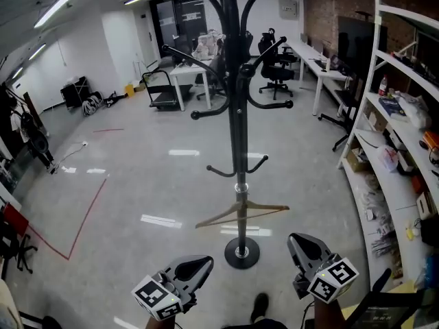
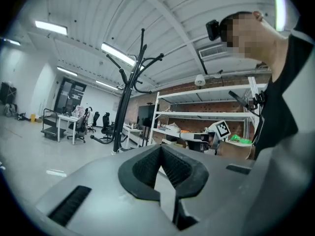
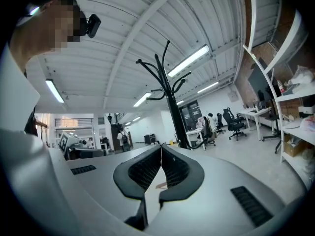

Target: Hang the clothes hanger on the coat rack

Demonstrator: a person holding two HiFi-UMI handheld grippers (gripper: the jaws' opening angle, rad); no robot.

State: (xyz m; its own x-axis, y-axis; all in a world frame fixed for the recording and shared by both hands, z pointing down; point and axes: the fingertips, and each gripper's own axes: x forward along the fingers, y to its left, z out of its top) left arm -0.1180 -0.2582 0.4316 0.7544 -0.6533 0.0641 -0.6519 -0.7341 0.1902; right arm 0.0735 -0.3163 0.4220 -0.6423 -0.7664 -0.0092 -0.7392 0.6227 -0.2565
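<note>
A black coat rack [image 1: 236, 115] stands in the middle of the floor on a round base [image 1: 241, 252]. A wooden clothes hanger [image 1: 241, 213] hangs low on its pole by a metal hook, below the two lowest prongs. My left gripper [image 1: 204, 262] is at the bottom left, short of the base, shut and holding nothing. My right gripper [image 1: 293, 240] is at the bottom right of the base, also shut and holding nothing. The rack [image 2: 123, 107] rises beyond the closed left gripper [image 2: 160, 149] in the left gripper view. It also stands as the rack [image 3: 172, 112] past the closed right gripper [image 3: 161, 149].
White shelving [image 1: 398, 149] full of items runs along the right side. Desks [image 1: 188, 74] and office chairs [image 1: 274, 67] stand at the back. A red tape line [image 1: 82, 225] marks the floor at left. A shoe [image 1: 259, 307] shows between the grippers.
</note>
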